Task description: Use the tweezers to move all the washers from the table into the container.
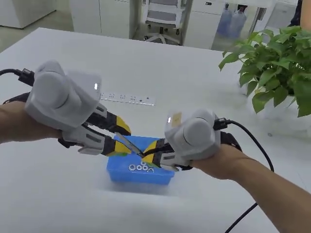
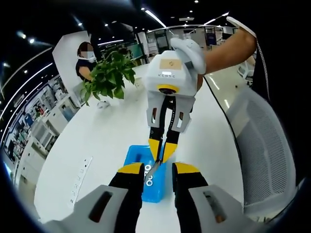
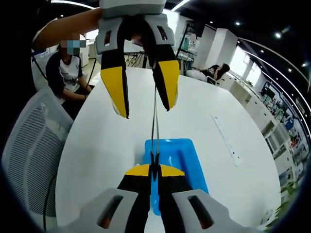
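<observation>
Presently the tweezers [image 3: 155, 121] are clamped in the closed right gripper [image 3: 155, 170], with the left gripper [image 2: 159, 169] spread around them. Washers [image 1: 138, 168] are seen beneath, in the container [image 1: 126, 177]. The tweezers could be dropped if released early.

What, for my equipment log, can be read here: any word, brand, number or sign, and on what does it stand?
Small print under the gold label on the right gripper: too blurred to read.
Power strip: no legible marking.
Nothing else reads as text.
</observation>
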`<state>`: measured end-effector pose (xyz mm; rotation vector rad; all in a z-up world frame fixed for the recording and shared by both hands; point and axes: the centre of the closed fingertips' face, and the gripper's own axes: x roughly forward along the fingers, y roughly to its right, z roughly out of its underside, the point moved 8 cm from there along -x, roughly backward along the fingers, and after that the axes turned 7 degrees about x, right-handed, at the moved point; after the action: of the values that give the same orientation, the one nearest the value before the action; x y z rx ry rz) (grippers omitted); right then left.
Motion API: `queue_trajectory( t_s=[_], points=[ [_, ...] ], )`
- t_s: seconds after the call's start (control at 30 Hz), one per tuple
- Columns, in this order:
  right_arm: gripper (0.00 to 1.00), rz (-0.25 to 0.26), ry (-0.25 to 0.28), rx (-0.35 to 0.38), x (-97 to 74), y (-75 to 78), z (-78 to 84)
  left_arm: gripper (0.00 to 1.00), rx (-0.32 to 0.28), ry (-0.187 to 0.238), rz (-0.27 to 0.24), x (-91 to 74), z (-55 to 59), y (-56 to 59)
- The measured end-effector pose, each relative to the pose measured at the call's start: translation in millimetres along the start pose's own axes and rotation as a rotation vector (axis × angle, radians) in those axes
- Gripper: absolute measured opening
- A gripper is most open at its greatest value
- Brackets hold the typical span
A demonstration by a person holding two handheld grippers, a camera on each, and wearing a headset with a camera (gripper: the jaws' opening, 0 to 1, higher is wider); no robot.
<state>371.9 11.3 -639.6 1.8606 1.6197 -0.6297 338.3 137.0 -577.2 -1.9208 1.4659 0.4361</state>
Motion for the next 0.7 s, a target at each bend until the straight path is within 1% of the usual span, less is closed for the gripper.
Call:
queue_trajectory(
  t_s=[0.17,0.27,0.37,0.5,0.6,0.67,0.7],
  points=[
    [0.04,-0.005,-0.024,-0.007,-2.0,-7.0,2.8,0.32,-0.043,0.033,-0.050,-8.4,4.6,7.6],
    [0.04,-0.011,-0.037,-0.012,-2.2,-12.2,5.7,0.34,-0.062,0.038,-0.072,-11.4,8.8,13.2],
    [0.04,-0.016,-0.064,-0.027,-0.8,-17.3,11.9,0.37,-0.089,0.049,-0.094,-14.0,13.7,19.8],
    [0.04,-0.023,-0.088,-0.028,-0.2,-21.3,19.3,0.41,-0.114,0.056,-0.128,-17.0,18.1,25.9],
    [0.03,-0.025,-0.112,-0.026,1.1,-24.7,27.7,0.47,-0.136,0.081,-0.170,-19.5,20.3,30.7],
    [0.03,-0.024,-0.123,-0.024,2.2,-26.1,33.0,0.48,-0.144,0.087,-0.181,-20.8,22.1,33.5],
    [0.03,-0.030,-0.134,-0.022,2.8,-28.2,36.6,0.48,-0.148,0.087,-0.185,-21.3,22.9,34.8]
  ],
)
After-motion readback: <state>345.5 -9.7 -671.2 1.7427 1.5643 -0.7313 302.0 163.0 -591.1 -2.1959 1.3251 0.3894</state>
